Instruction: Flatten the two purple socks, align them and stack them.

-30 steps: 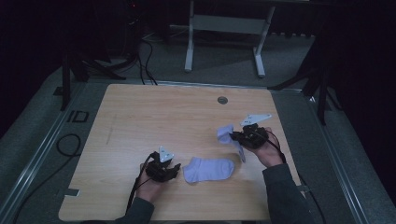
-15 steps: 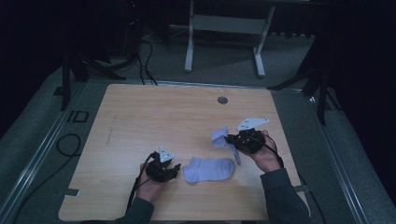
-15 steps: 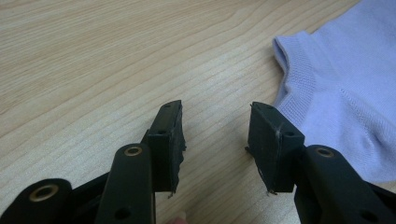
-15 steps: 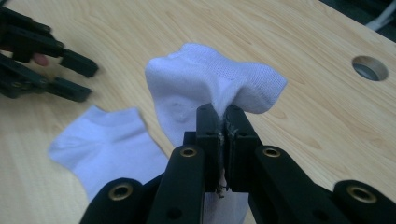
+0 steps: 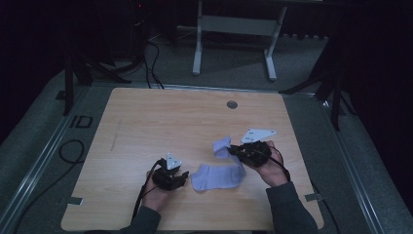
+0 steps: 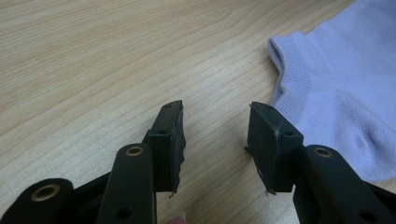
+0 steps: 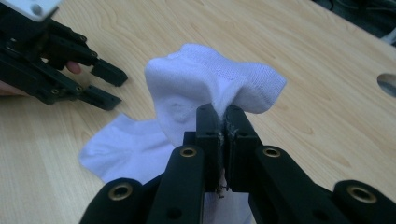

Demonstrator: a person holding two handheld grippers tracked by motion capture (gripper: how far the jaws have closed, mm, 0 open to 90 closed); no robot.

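Left tool (image 6: 215, 140) idle, jaws apart and empty, sock (image 5: 218, 175) cuff just beside its right jaw on worktop (image 5: 160, 122); beyond, right tool (image 7: 223, 122) clenched on raised toe end — fold begun, unfinished.

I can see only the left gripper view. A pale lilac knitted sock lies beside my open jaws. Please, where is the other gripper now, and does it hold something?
Observer: The right gripper is at the far end of the same pale lilac knitted sock, seen from the high view. Its jaws are shut on a fold of the fabric.
Operator: Is that end lifted from the table?
Observer: Yes. In the right gripper view the pinched end stands up above the light wooden table, while the rest of the sock lies flat.
Operator: And my left gripper, does it touch the sock?
Observer: In the high view the left gripper sits just beside the cuff end; I cannot tell whether it touches.
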